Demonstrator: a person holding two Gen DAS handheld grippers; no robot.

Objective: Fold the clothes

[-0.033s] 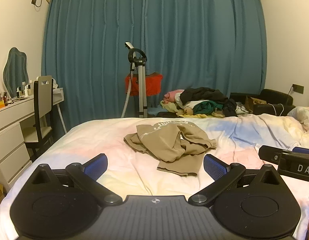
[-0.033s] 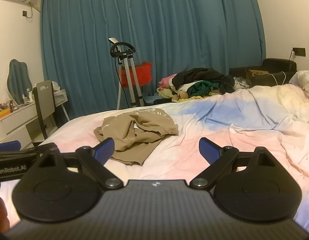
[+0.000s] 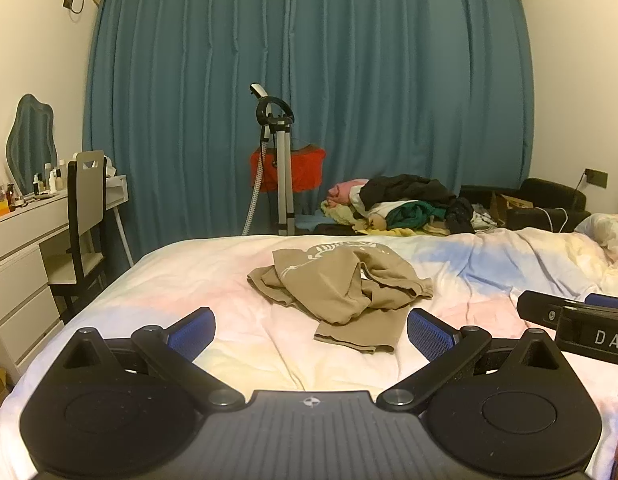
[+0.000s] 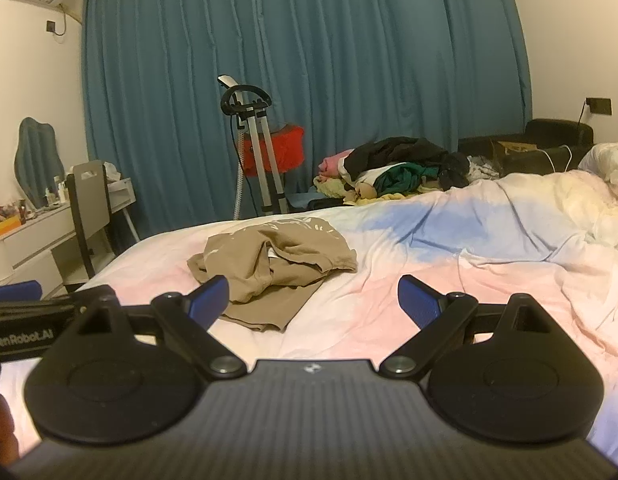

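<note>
Left wrist view: one crumpled tan garment [image 3: 341, 288] lies mid-bed [image 3: 189, 280], bare sheet all round it; left gripper [image 3: 311, 334] and right gripper [image 4: 313, 302] both gape, holding nothing.

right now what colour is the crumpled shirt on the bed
Tan shirt with a white print, clearest in the left wrist view.

Teal curtains [image 3: 309, 100], white dresser [image 3: 17, 248], chair [image 3: 83, 216], dim warm light

Tan garment [image 3: 341, 284] crumpled on bed [image 3: 213, 264] mid.
</note>
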